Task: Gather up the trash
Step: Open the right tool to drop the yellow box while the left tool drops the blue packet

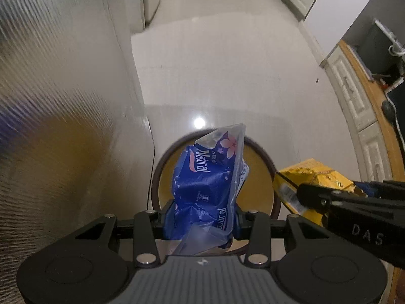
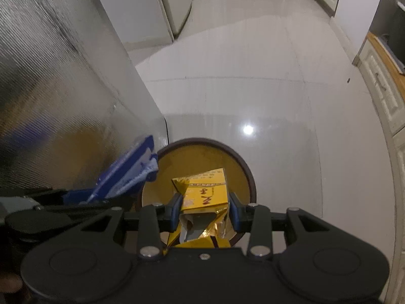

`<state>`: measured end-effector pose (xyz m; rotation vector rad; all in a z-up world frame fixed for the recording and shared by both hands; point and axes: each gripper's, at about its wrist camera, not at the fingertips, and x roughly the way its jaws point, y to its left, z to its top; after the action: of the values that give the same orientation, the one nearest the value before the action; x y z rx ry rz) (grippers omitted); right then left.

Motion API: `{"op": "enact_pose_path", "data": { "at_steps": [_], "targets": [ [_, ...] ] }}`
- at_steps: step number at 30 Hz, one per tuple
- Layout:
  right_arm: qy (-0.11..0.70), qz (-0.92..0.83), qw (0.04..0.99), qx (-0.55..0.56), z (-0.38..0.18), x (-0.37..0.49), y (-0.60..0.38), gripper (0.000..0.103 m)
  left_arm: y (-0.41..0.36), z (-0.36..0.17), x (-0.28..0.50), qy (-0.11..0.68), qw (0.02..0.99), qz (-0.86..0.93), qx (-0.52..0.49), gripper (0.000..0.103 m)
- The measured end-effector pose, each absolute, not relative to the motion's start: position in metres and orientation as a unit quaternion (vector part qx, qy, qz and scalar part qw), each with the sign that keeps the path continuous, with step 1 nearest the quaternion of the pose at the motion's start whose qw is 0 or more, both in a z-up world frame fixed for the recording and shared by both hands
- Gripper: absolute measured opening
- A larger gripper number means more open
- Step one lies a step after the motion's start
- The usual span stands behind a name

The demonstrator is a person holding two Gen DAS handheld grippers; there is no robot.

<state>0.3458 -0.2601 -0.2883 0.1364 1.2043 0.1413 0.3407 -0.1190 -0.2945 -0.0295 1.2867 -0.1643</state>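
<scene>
My left gripper [image 1: 202, 221] is shut on a crumpled blue plastic wrapper [image 1: 202, 185] printed "Natural", which hangs over the mouth of a round bin [image 1: 265, 174] with a dark rim and yellow inside. My right gripper [image 2: 205, 212] is shut on a torn yellow and gold carton [image 2: 205, 192] with red handwriting, held above the same bin [image 2: 243, 167]. From the left wrist view the yellow carton [image 1: 311, 174] and the right gripper's black fingers [image 1: 319, 197] come in from the right. The blue wrapper [image 2: 129, 172] shows at left in the right wrist view.
The bin stands on a glossy white tiled floor [image 1: 222, 76] against a ribbed metallic panel [image 1: 58, 101] on the left. White cabinet fronts [image 1: 354, 96] under a wooden countertop [image 1: 367, 86] curve along the right. A white appliance [image 2: 174, 7] stands at the back.
</scene>
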Motion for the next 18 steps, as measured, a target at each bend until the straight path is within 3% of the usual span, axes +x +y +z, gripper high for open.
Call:
{"op": "enact_pose_path", "data": {
  "at_steps": [18],
  "targets": [
    [0.596, 0.046, 0.799, 0.066, -0.343, 0.372, -0.252, 0.039, -0.124, -0.347, 0.358, 0.628, 0.774, -0.078, -0.019, 0.044]
  ]
}}
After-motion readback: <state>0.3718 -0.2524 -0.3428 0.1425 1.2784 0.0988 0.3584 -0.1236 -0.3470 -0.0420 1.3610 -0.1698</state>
